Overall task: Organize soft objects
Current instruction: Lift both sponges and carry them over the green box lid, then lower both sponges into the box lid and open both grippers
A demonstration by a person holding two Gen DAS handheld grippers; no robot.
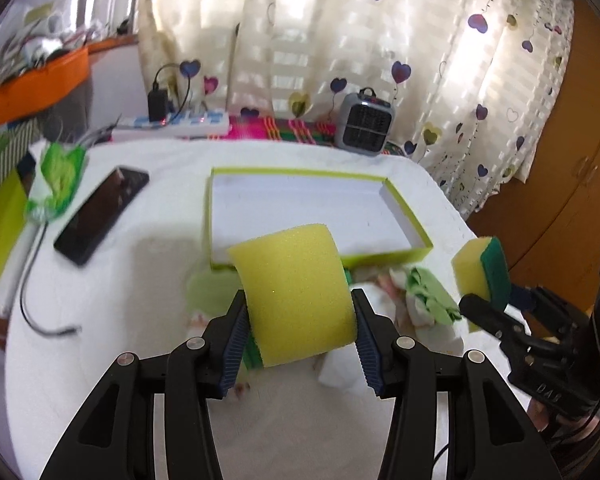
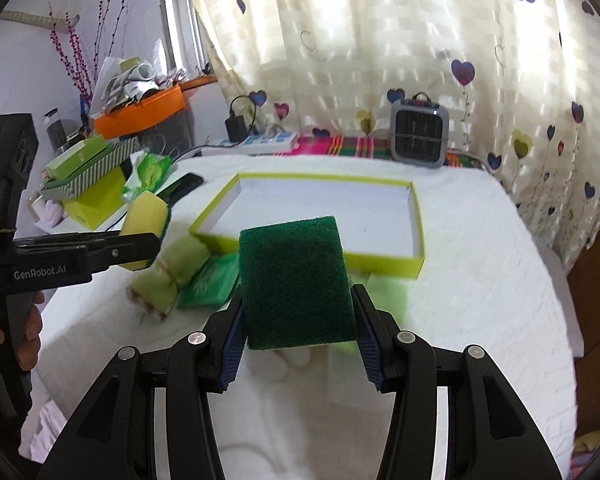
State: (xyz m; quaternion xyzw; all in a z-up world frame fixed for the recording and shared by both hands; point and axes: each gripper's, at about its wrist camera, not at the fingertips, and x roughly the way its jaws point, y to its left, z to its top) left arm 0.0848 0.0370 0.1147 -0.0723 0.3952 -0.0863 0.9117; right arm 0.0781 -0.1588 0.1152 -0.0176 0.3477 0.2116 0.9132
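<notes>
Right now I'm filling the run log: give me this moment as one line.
left gripper: holds sponge | right gripper: holds second sponge | tray: empty | both sponges above table

A white cloth-covered table [image 2: 480, 264] fills the view, and right in the middle sits a shallow lime-edged box lid [image 2: 418, 216], open side up and white inside. Along its near side lie a rolled green-and-cream cloth [image 2: 168, 276], touching a green wipes packet [image 2: 210, 282], while toward the left edge there's a black phone [image 1: 100, 216] lying flat beside a crumpled green wrapper [image 1: 58, 176]. At the far edge a small grey heater [image 2: 418, 136] stands upright, with a white power strip [image 1: 172, 125] over at the far left.
</notes>
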